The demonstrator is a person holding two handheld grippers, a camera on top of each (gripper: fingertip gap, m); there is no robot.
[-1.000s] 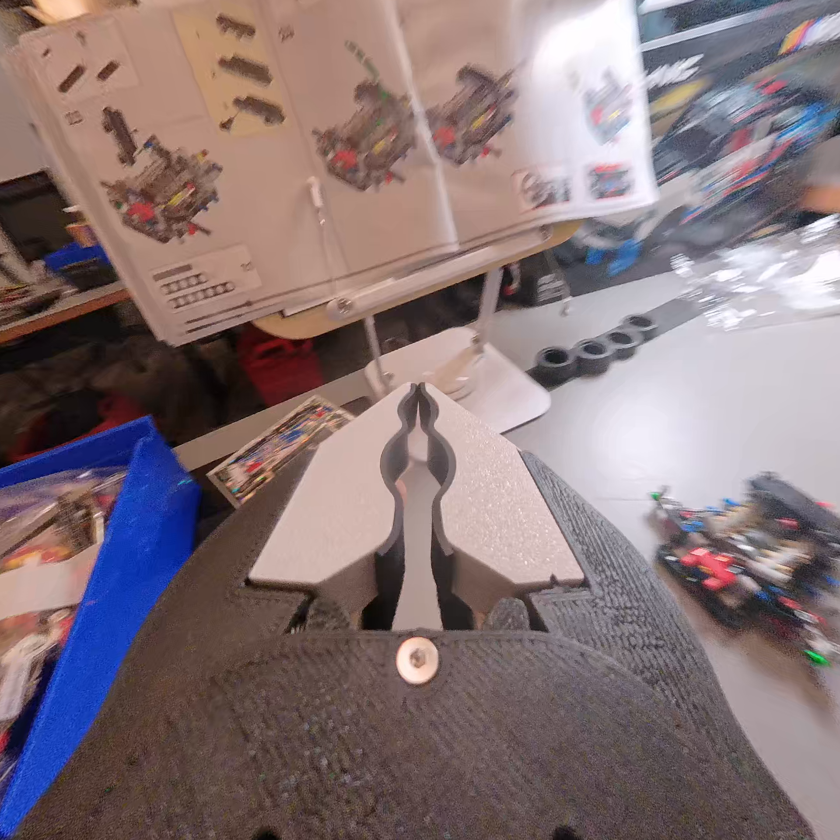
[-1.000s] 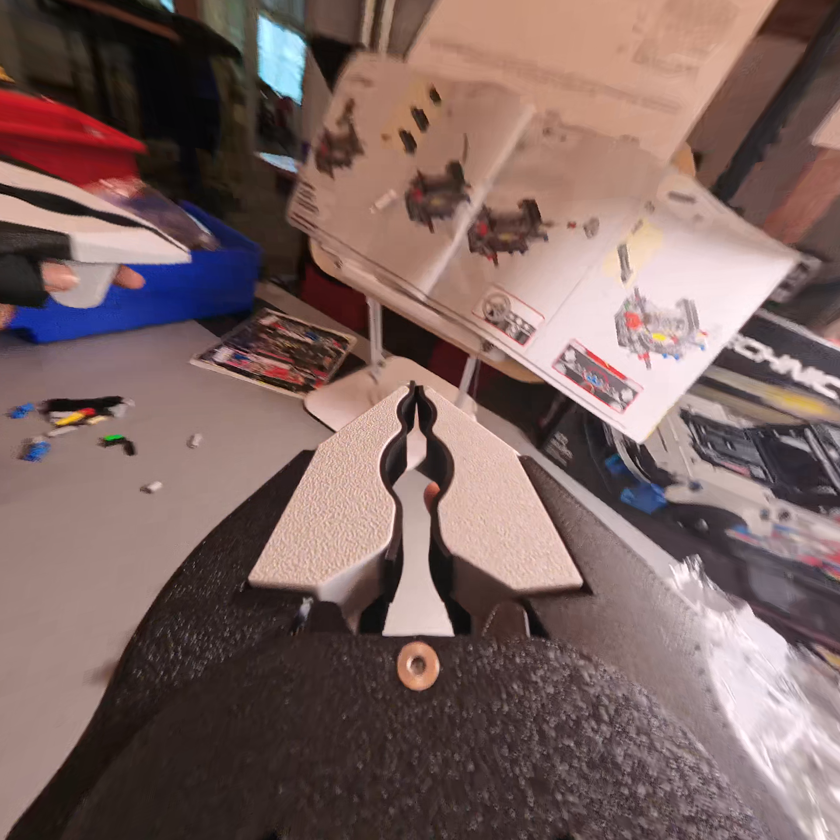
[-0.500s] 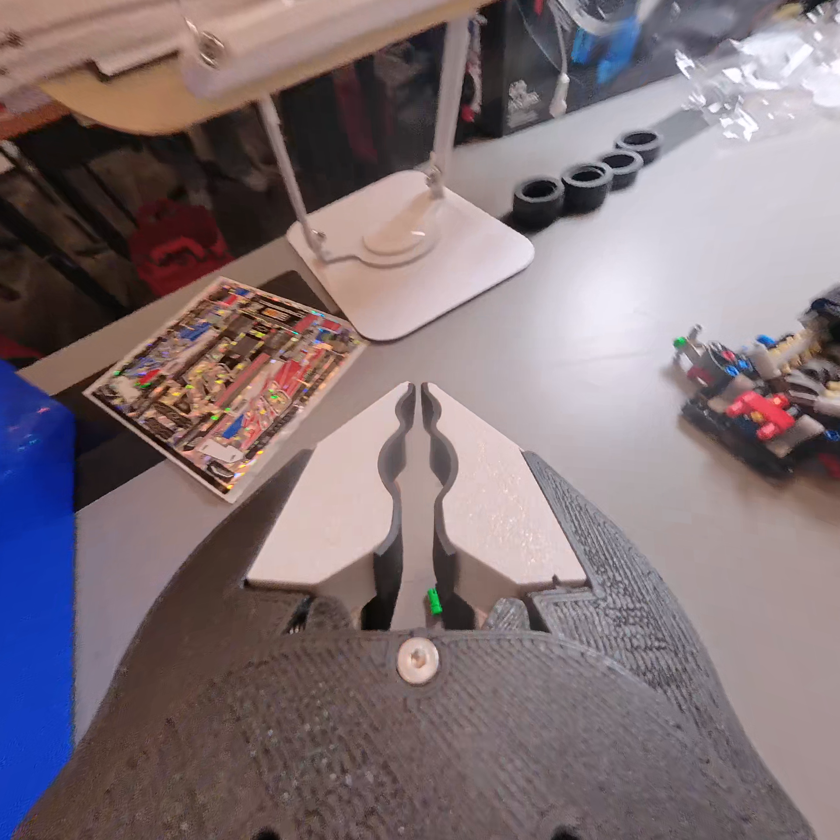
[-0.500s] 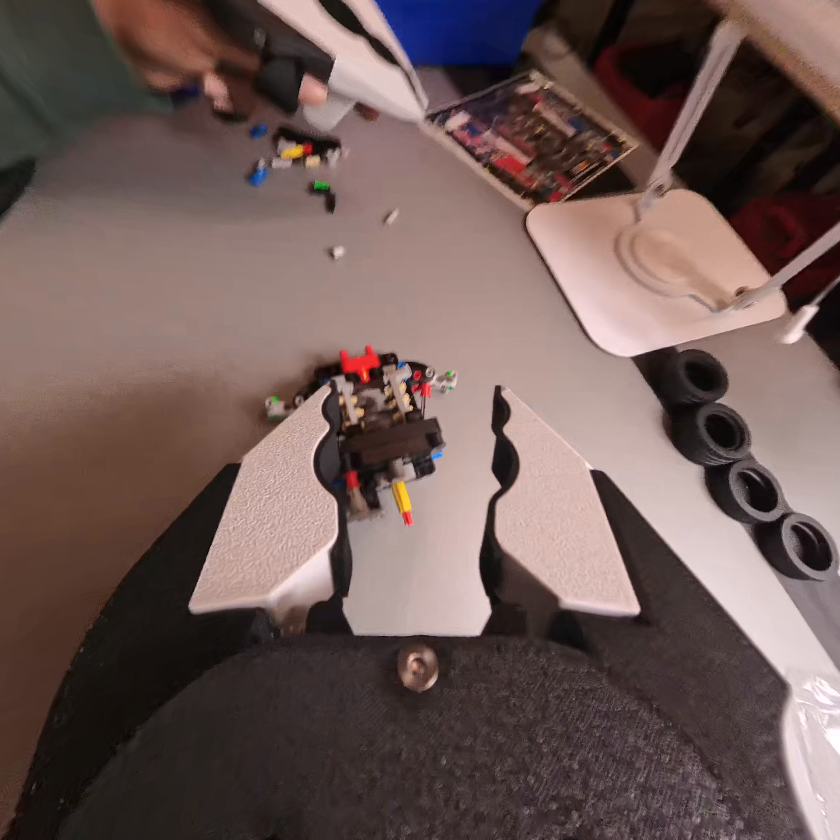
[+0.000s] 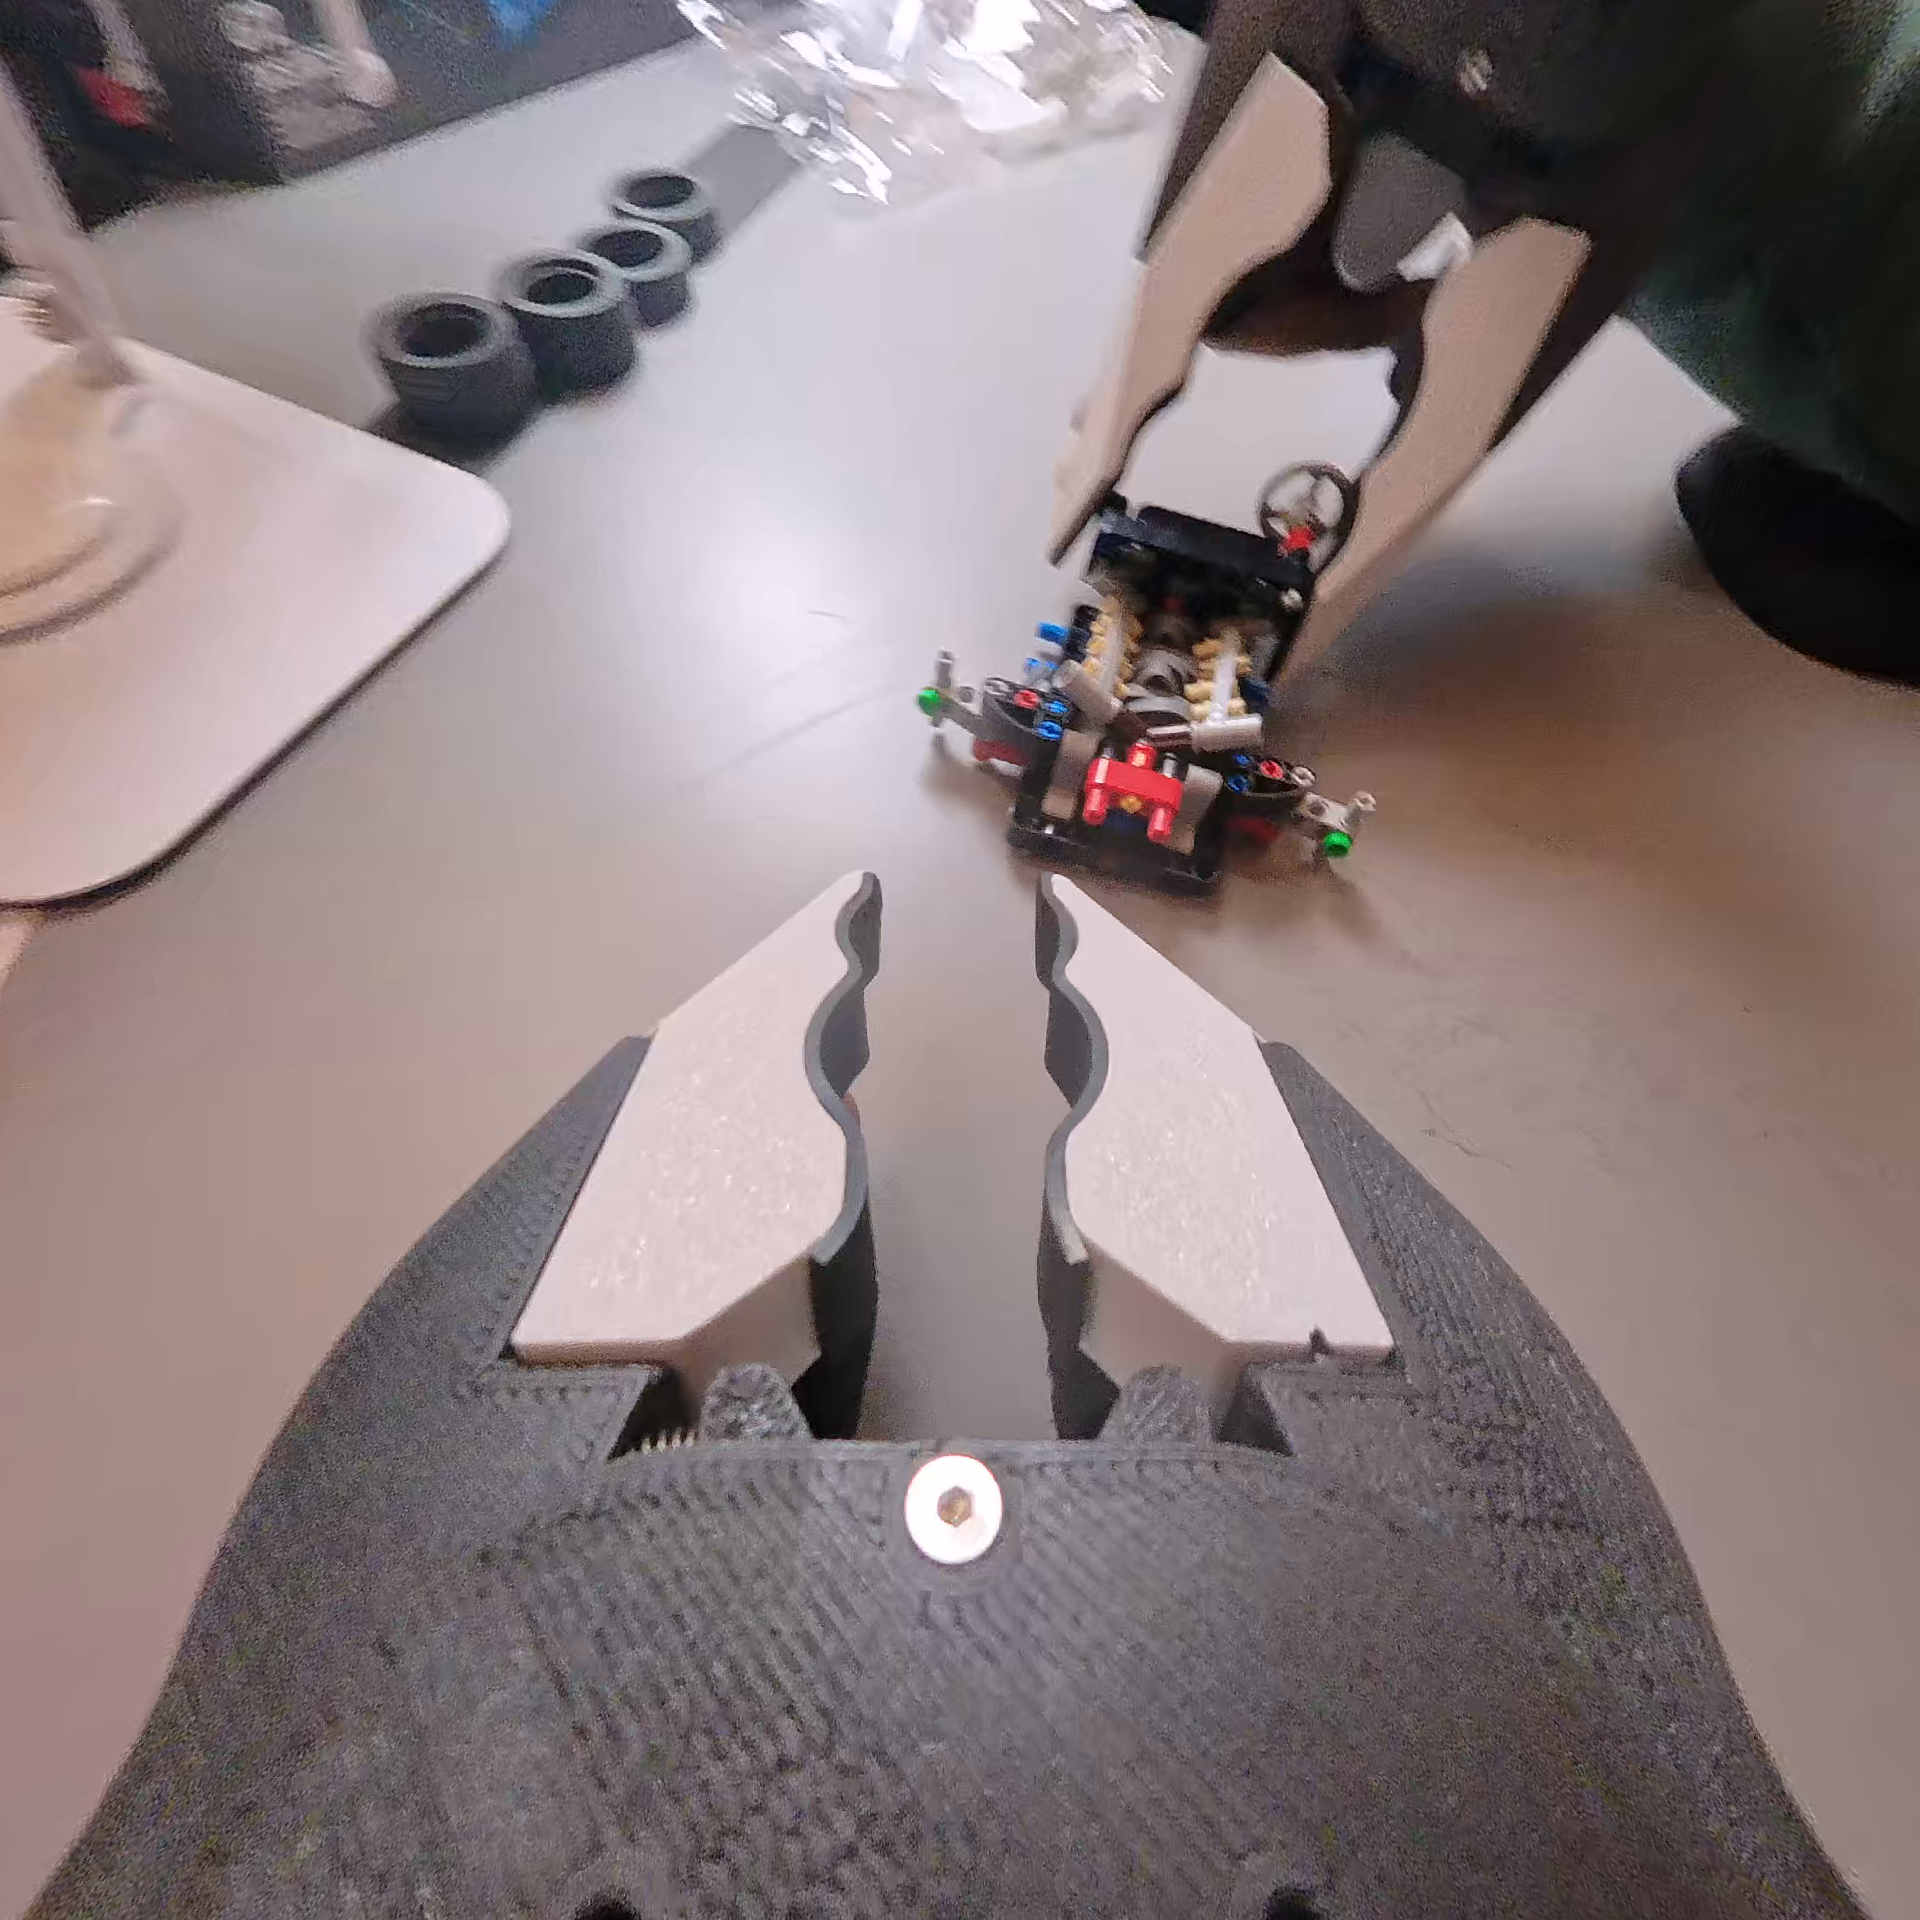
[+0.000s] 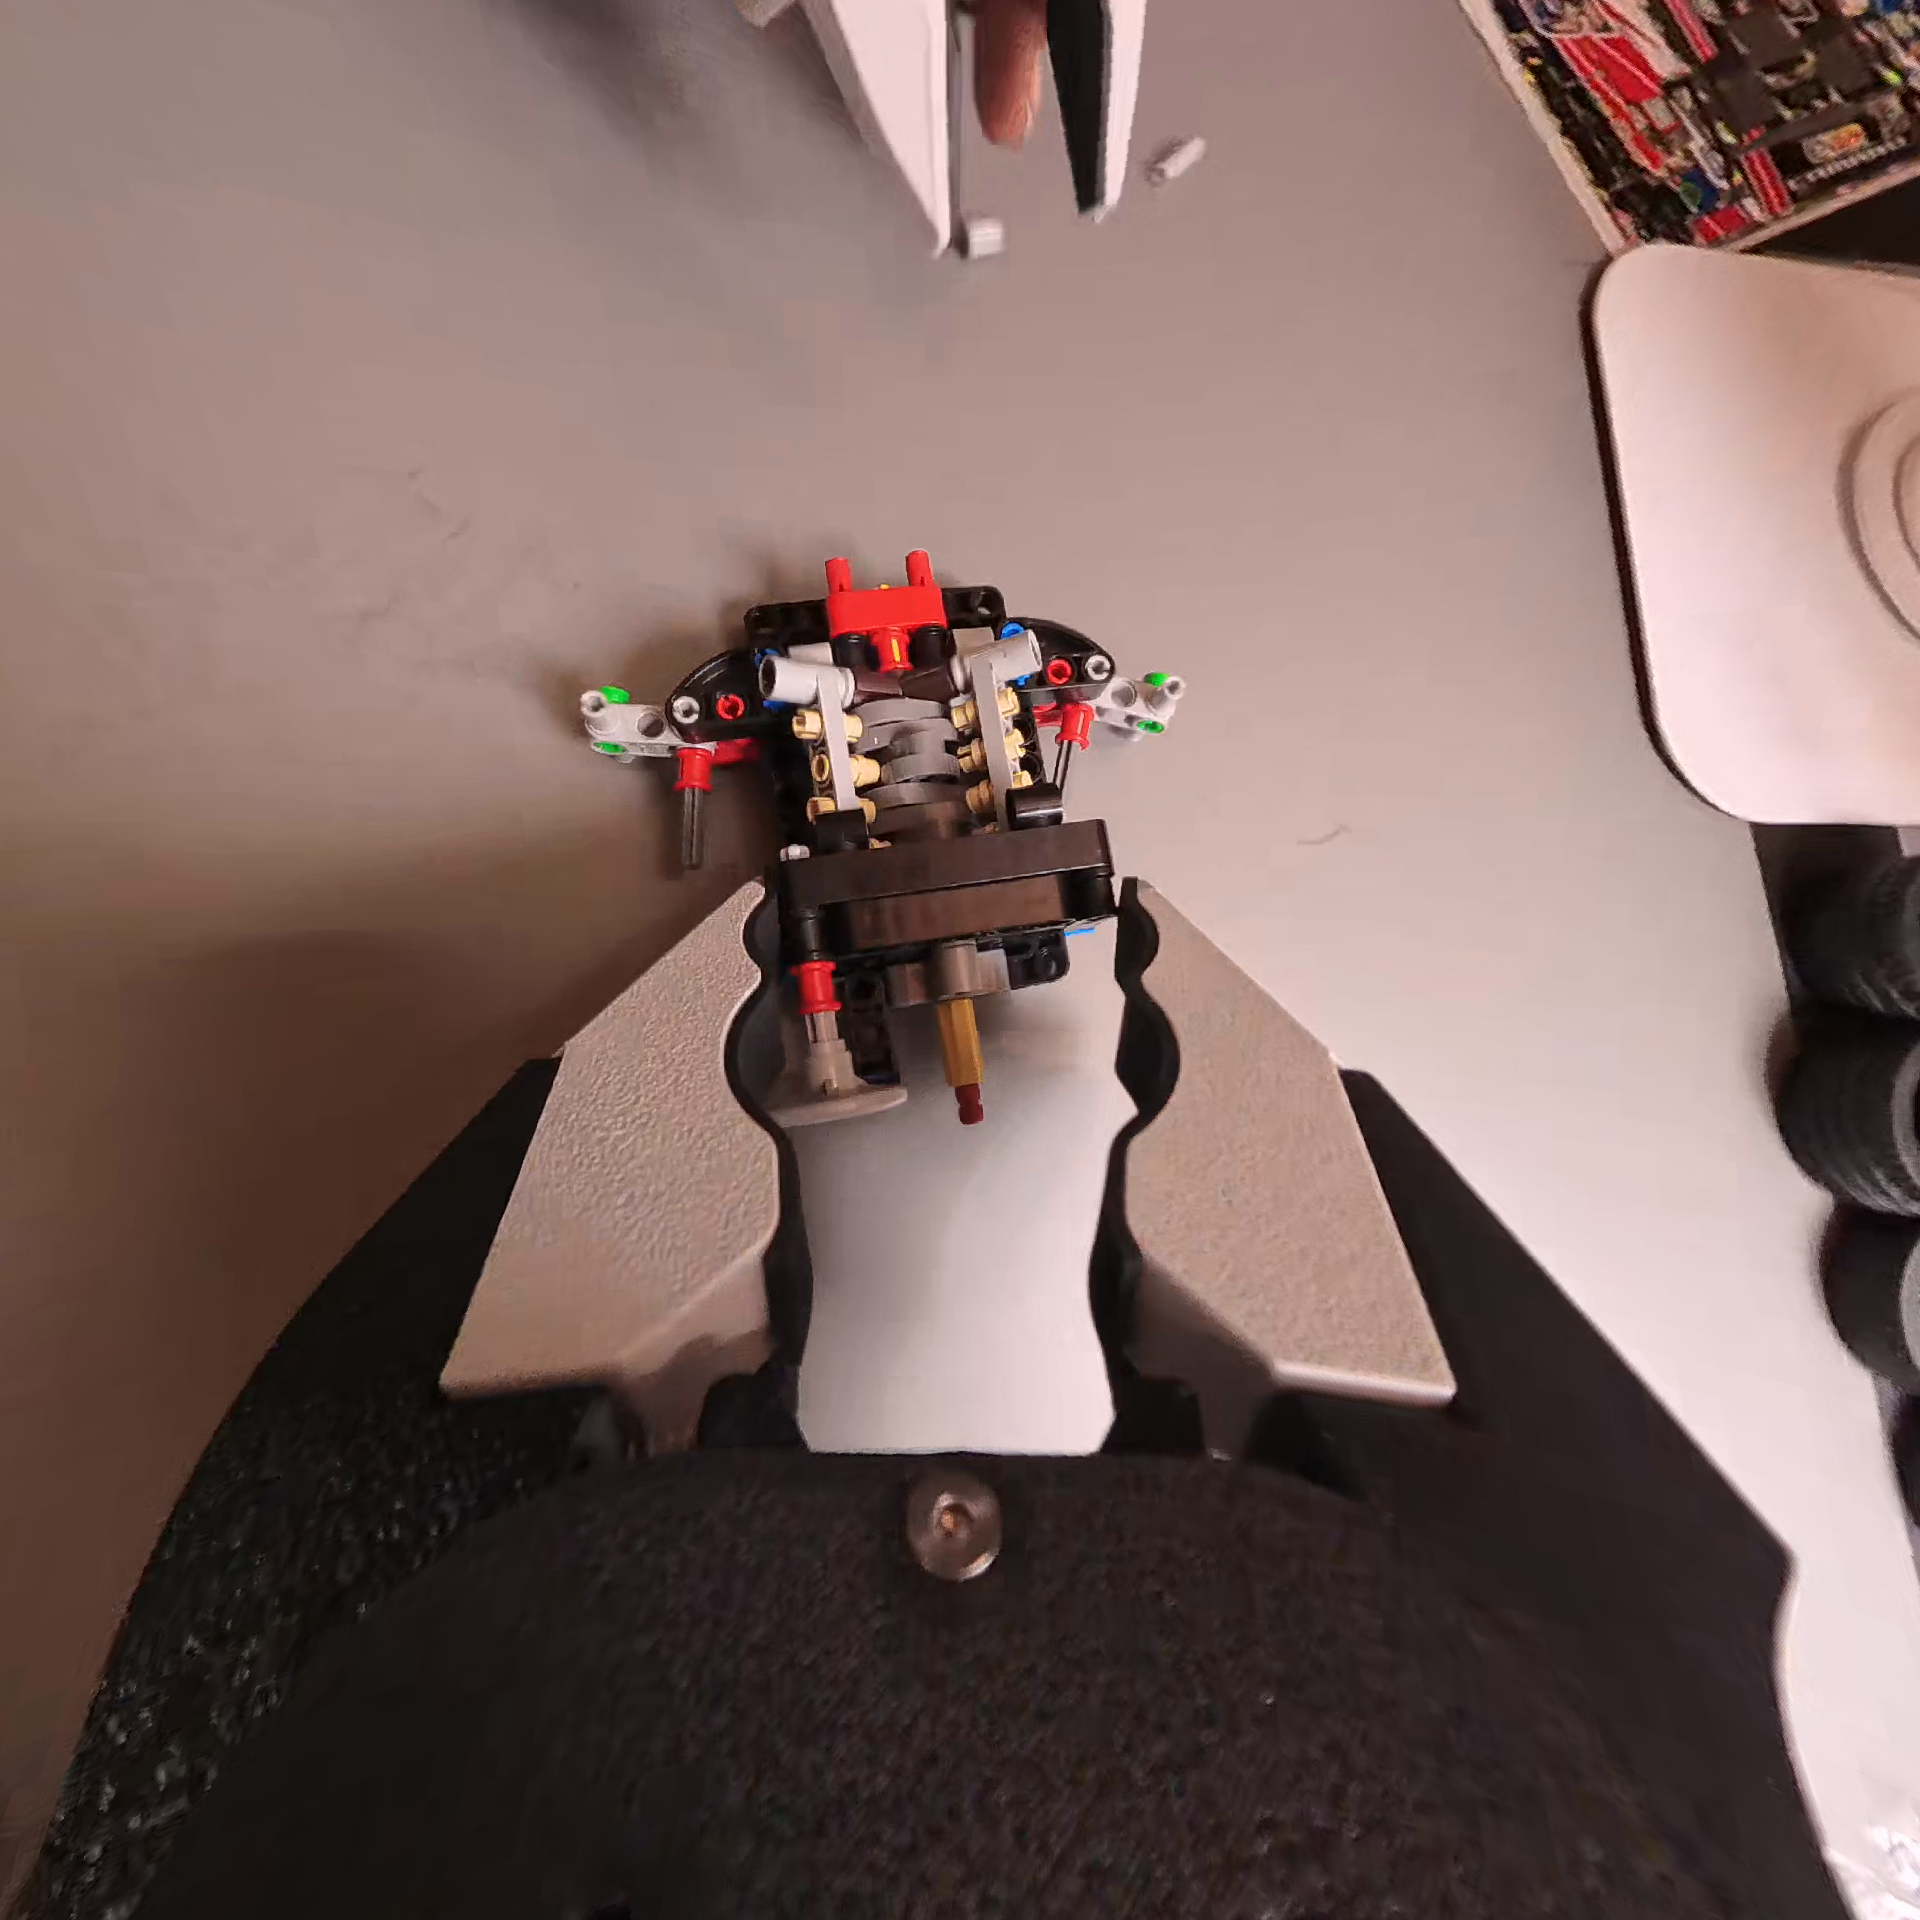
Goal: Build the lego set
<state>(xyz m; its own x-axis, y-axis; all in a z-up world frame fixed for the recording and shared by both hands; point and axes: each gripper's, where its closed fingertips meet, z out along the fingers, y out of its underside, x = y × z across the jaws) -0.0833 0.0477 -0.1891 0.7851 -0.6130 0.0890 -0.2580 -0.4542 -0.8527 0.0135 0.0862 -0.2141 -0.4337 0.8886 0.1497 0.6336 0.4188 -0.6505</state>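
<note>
In the left wrist view, the left gripper (image 5: 958, 920) is held low over the grey table (image 5: 623, 727), its two fingers spread with a clear gap and nothing between them. Just ahead and a little to the right, the half-built lego model (image 5: 1143, 707) is seen standing on the table. The right gripper (image 5: 1184, 603) is reached down over the far end of the model, its fingers spread to either side of the black block there. A row of four black tyres (image 5: 551, 312) is lined up to the left, beside the white stand base (image 5: 208, 603). Crumpled clear plastic (image 5: 914, 83) is seen at the far edge.

In the right wrist view, the right gripper (image 6: 940, 894) is seen from above with its fingers (image 6: 665, 1143) spread around the near end of the lego model (image 6: 904, 748); whether the black block is actually touched cannot be told. The left gripper (image 6: 1013, 223) is seen at the top, slightly parted. A small grey piece (image 6: 1176, 161) lies beside it, and a sticker sheet (image 6: 1714, 104) lies at the upper right.
</note>
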